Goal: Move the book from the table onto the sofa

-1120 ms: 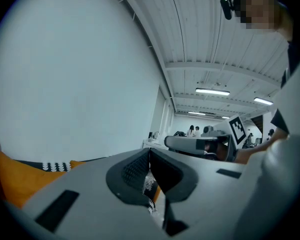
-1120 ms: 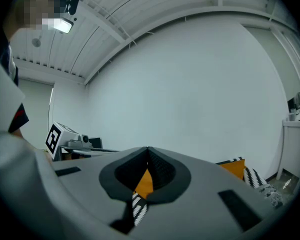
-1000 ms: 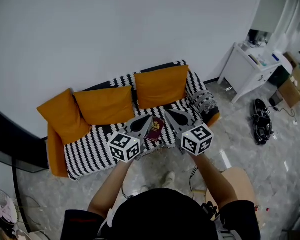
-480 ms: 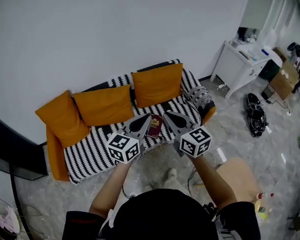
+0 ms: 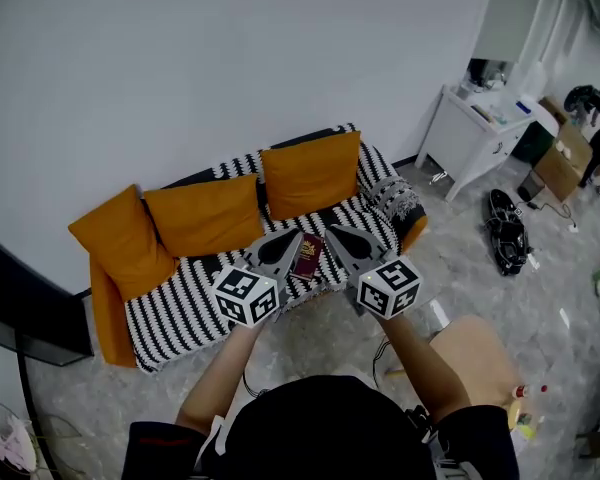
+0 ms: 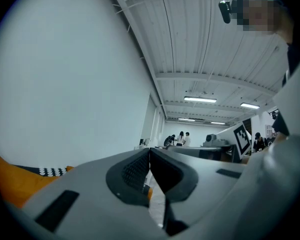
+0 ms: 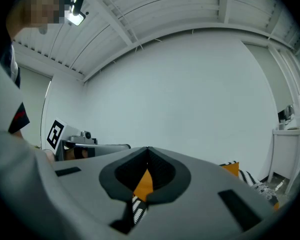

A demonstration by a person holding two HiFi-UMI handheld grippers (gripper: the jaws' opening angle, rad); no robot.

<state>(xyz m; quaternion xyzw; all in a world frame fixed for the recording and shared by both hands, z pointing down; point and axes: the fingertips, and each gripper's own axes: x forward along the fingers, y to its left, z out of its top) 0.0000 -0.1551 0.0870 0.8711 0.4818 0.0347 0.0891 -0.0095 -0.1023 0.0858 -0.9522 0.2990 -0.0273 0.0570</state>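
The book [image 5: 308,256] lies flat on the sofa [image 5: 180,298], on the striped seat near its front edge and just in front of the gap between the two orange cushions [image 5: 310,173] at the sofa's right end. Over the last second it has not shifted on the seat. What has changed is small: the head view has swung a little, so the sofa and the white worktop [image 5: 480,133] off the sofa's right end sit slightly further left in the picture. Both arms stay stretched out in front of the sofa.

The left hand-held gripper [image 5: 296,236] is closed, its pads meeting with nothing between them. The right hand-held gripper [image 5: 332,232] is the same, closed and empty; behind its tips show only orange cushion and striped cover. From the head view their tips flank the book without holding it.

Judging from this, the book has been delivered and let go, and the task looks finished, with only drawing the hands back from the sofa left to do.

The book's cover is dark red with a gold emblem, too small to read. The cubes on the grippers bear black-and-white square markers, no letters. No brand shows.
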